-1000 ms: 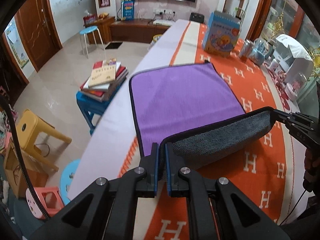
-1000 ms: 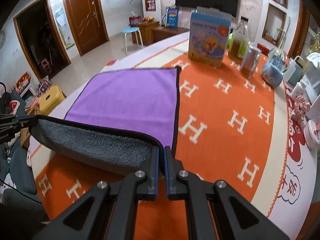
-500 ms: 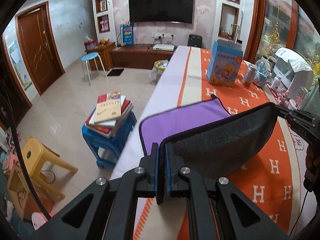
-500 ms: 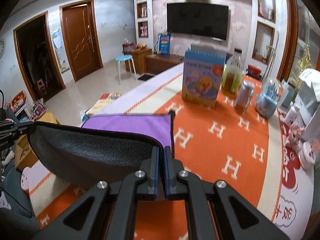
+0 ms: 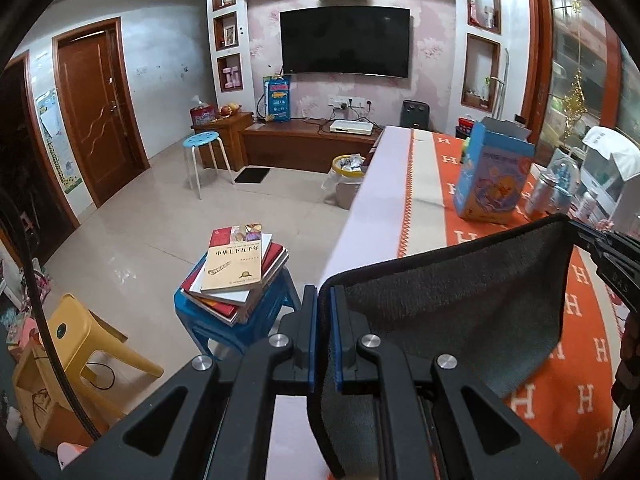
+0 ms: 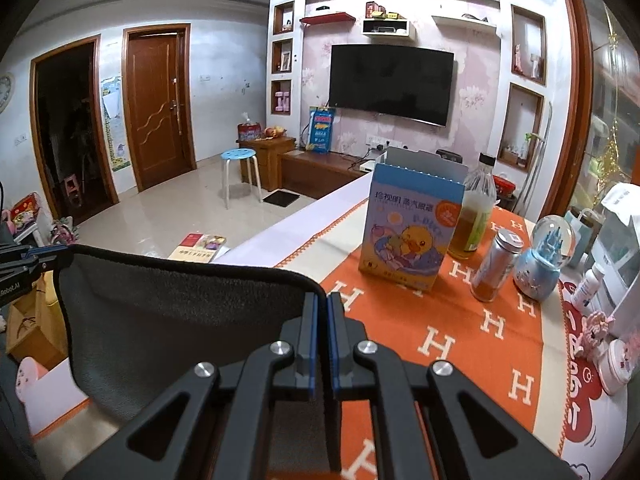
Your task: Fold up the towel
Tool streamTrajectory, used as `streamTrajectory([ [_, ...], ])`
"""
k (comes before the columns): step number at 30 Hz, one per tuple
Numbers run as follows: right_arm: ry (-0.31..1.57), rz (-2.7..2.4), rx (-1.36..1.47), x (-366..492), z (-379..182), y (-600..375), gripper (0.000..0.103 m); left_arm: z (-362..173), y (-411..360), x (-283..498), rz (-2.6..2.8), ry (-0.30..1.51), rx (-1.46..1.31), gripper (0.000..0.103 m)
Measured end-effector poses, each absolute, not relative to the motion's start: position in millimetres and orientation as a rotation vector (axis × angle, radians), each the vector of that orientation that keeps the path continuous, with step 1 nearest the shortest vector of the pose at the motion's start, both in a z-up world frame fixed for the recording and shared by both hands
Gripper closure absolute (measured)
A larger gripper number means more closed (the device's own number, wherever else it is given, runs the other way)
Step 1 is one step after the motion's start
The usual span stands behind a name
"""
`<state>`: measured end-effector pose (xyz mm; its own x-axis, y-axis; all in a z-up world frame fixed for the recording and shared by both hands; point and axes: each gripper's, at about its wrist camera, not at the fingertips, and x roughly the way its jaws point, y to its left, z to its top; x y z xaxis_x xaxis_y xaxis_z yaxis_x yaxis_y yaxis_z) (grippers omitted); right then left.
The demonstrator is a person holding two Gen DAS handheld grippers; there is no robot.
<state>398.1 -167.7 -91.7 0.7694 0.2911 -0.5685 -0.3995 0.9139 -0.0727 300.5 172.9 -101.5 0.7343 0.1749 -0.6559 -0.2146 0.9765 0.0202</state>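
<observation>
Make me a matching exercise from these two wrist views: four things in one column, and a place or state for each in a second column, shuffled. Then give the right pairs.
Things:
1. towel
2. stack of books
3. blue duck box
4. snow globe

Places or states:
A. lies on a blue stool on the floor beside the table
B. held up between the left gripper and the right gripper, grey side facing the cameras
C. stands upright on the orange tablecloth, top flap open
D. stands on the table to the right of the metal can

Pairs: 1-B, 2-A, 3-C, 4-D
</observation>
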Motion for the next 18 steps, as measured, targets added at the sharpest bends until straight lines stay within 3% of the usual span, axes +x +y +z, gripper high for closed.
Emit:
streamTrajectory([
  [13,0.594,0.319,-0.236,431,-141,-151,0.095,-158,188,336,0.26,0.793,-0.114,0.095],
  [15,0.605,0.304,-0.228,436,-145,-150,0.09,-162,192,338,0.269,0.805,-0.139,0.093],
  [18,0.622,0.279,-0.202,444,-148,-152,0.073,-165,201,340,0.305,0.819,-0.162,0.085],
])
